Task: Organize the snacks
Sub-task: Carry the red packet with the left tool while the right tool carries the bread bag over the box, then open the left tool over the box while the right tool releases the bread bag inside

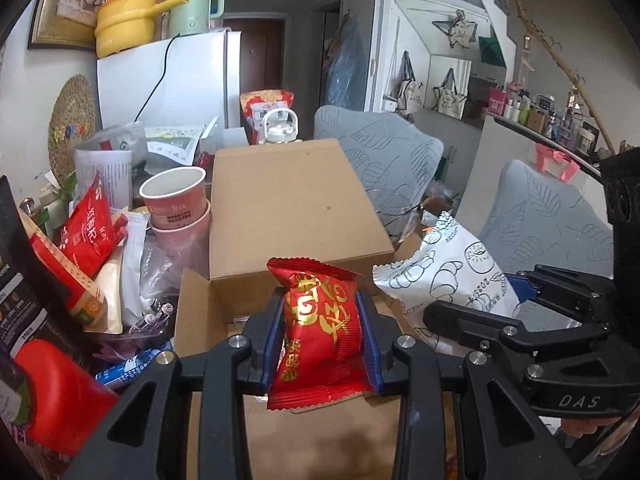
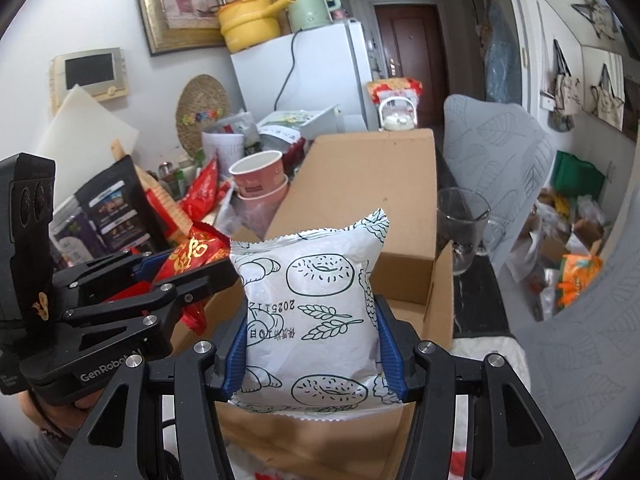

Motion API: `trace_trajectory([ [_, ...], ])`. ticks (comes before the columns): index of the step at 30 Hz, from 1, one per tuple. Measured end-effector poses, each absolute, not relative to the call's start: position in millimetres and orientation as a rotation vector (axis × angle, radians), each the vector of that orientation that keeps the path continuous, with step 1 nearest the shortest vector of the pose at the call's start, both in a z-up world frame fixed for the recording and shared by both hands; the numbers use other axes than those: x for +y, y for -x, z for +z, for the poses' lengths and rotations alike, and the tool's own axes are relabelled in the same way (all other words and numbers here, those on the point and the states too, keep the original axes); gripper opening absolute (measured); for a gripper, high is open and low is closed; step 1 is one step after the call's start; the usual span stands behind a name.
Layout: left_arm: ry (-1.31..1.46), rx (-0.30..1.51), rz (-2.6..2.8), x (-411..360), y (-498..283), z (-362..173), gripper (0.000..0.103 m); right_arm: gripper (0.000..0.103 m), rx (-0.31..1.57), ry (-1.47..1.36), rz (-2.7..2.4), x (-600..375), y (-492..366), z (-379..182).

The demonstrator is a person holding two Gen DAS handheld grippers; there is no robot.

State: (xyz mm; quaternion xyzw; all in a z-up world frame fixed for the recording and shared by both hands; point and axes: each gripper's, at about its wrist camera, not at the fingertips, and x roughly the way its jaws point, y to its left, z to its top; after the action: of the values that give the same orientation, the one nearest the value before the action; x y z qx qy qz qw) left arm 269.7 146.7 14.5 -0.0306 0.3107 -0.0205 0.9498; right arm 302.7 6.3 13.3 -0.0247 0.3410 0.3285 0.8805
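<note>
My left gripper was clamped on a red snack packet with gold lettering, held upright over an open cardboard box. My right gripper gripped a white snack packet printed with bread drawings, also above the box, just to the right of the red one. A stack of pink paper cups stood left of the box, among other clutter.
</note>
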Motion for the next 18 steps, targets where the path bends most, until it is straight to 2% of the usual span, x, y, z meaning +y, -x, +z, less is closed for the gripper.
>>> trace_trajectory([
  [18, 0.059, 0.832, 0.050, 165, -326, -52, 0.034, 0.055, 0.896, 0.127, 0.614, 42, -350, -36],
])
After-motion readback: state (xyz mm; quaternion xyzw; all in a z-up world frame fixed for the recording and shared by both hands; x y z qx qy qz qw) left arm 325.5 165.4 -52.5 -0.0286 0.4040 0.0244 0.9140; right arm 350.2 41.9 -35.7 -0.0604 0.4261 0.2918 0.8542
